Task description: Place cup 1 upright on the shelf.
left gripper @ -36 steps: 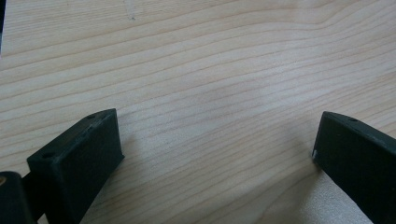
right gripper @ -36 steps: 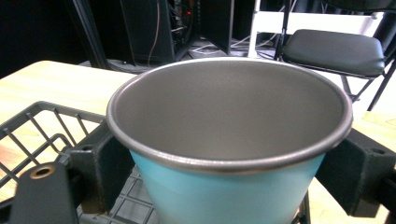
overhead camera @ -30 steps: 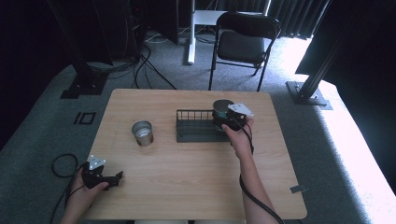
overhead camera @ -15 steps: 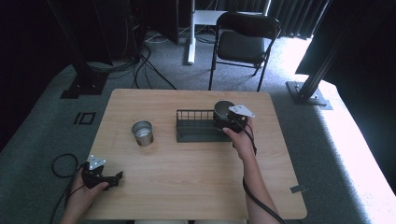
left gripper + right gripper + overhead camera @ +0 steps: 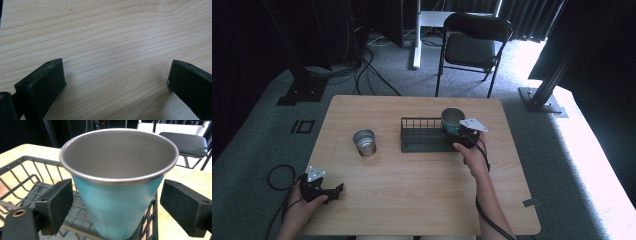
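High view: left gripper [image 5: 334, 190] lies low on the table [image 5: 412, 200] at its near left corner, jaws spread wide. Farther off, right gripper [image 5: 451, 134] is parted around the blue cup [image 5: 117, 185], upright in the wire rack [image 5: 419, 135]; a steel cup [image 5: 364, 142] stands left of the rack.

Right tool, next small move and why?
Probably draw the right tool straight back. Its jaws stand open with gaps either side of the teal cup, which stands upright in the wire rack, so it looks released.
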